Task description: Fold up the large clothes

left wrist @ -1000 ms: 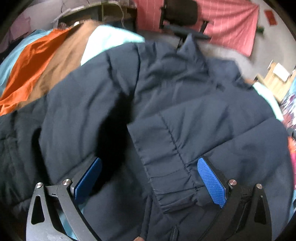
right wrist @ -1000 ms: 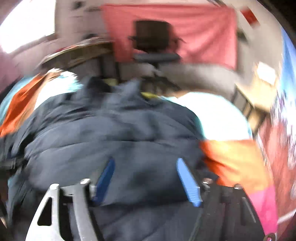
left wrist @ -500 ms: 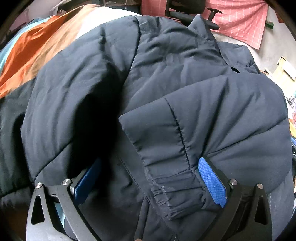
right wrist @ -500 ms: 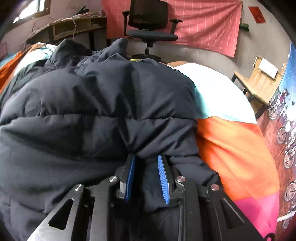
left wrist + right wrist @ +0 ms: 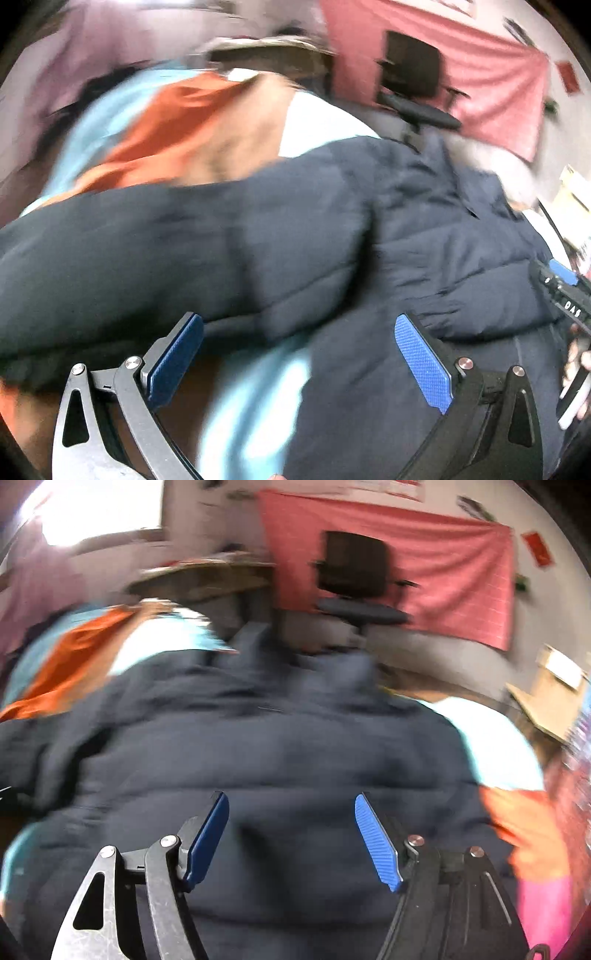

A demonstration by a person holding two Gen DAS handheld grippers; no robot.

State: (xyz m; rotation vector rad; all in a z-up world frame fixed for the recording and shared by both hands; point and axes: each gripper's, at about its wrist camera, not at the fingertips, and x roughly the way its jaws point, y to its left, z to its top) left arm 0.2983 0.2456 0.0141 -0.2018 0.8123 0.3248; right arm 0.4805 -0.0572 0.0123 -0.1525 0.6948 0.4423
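A dark navy puffer jacket [image 5: 332,229] lies on a bed with an orange, white and light-blue cover [image 5: 192,122]. Both views are motion-blurred. My left gripper [image 5: 295,354] is open and empty above the jacket's near edge; a sleeve lies folded across the body. My right gripper [image 5: 291,830] is open and empty above the jacket [image 5: 280,753] at its near right side. The right gripper's body also shows at the right edge of the left wrist view [image 5: 565,291].
A black office chair [image 5: 354,579] stands beyond the bed before a red cloth on the wall [image 5: 443,565]. A wooden desk [image 5: 207,579] is at the back left and a small wooden table [image 5: 554,698] at the right.
My right gripper was shut on the jacket's edge half a second ago and is now open and pulled back. My left gripper has pulled back and shifted left; both views are blurred.
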